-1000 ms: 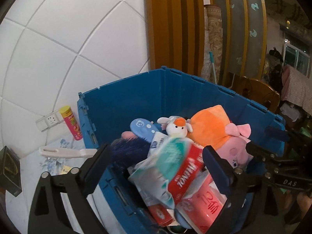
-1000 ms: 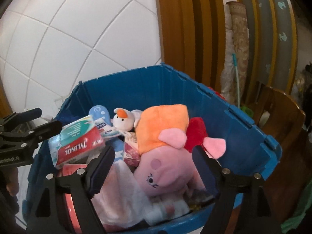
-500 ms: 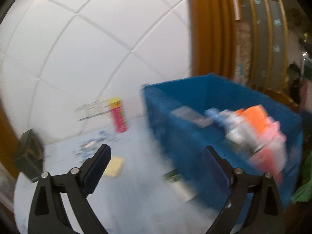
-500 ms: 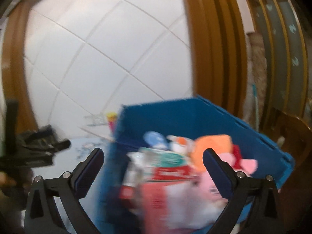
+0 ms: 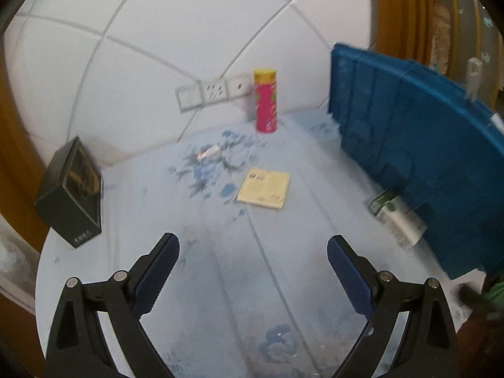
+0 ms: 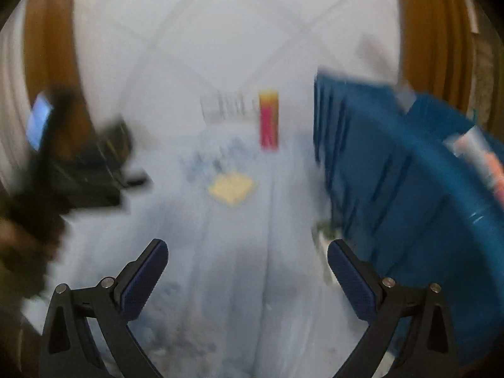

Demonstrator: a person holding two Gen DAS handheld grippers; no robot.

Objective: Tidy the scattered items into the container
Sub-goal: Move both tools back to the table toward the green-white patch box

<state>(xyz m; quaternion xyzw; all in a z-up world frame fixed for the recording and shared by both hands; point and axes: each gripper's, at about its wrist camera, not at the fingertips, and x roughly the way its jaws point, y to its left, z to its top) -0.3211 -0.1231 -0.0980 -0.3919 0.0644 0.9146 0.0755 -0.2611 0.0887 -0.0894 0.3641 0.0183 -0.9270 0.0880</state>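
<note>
The blue container [image 5: 409,145] stands at the right of a pale blue table [image 5: 220,267]. Loose on the table lie a yellow booklet [image 5: 264,188], a small pink-and-white tube [image 5: 208,152] and a green-and-white box [image 5: 396,219] against the container's wall. A pink can with a yellow top [image 5: 266,100] stands upright by the wall. My left gripper [image 5: 253,252] is open and holds nothing, above the bare table short of the booklet. In the blurred right wrist view my right gripper [image 6: 247,256] is open too, facing the booklet [image 6: 232,189], can [image 6: 268,119] and container [image 6: 393,173].
A black box [image 5: 73,197] stands at the table's left edge. White tiled wall with sockets [image 5: 214,92] closes the back. Brown wooden frames flank both sides. In the right wrist view the other gripper appears as a dark blur [image 6: 78,170] at the left.
Both grippers swung left and down, away from above the filled container to the table beside it. The Tylenol pack once between the left jaws now lies in the container.
</note>
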